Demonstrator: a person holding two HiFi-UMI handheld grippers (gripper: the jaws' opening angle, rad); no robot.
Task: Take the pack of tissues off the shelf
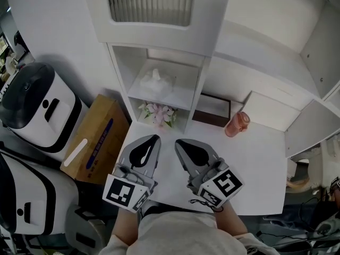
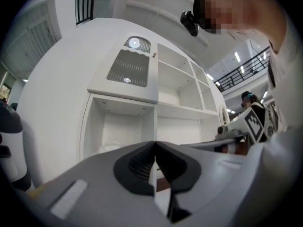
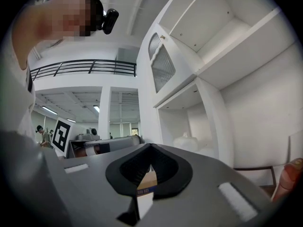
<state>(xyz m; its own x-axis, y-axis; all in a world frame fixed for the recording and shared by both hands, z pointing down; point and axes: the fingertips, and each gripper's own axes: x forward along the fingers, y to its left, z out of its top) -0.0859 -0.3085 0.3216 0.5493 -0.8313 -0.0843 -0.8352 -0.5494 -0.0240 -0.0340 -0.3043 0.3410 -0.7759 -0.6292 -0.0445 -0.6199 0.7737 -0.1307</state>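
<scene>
Left gripper (image 1: pixel 154 138) and right gripper (image 1: pixel 178 142) hang side by side at lower centre over the table (image 1: pixel 255 163), each with jaws together and empty. Tissues (image 1: pixel 155 82) lie in the shelf (image 1: pixel 187 96) cubby just above centre, apart from both.

The pack of tissues (image 1: pixel 156 81) sits in a shelf (image 1: pixel 187 97) cubby, twelve o'clock from the left gripper (image 1: pixel 153 138) and right gripper (image 1: pixel 179 142). Both hover over the white worktop (image 1: pixel 255 163), fingers together, with a pink cup (image 1: pixel 237 124) at two o'clock.

White pack of tissues (image 1: pixel 155 82), tuft sticking up, upright on shelf (image 1: pixel 183 95), left cubby.
</scene>
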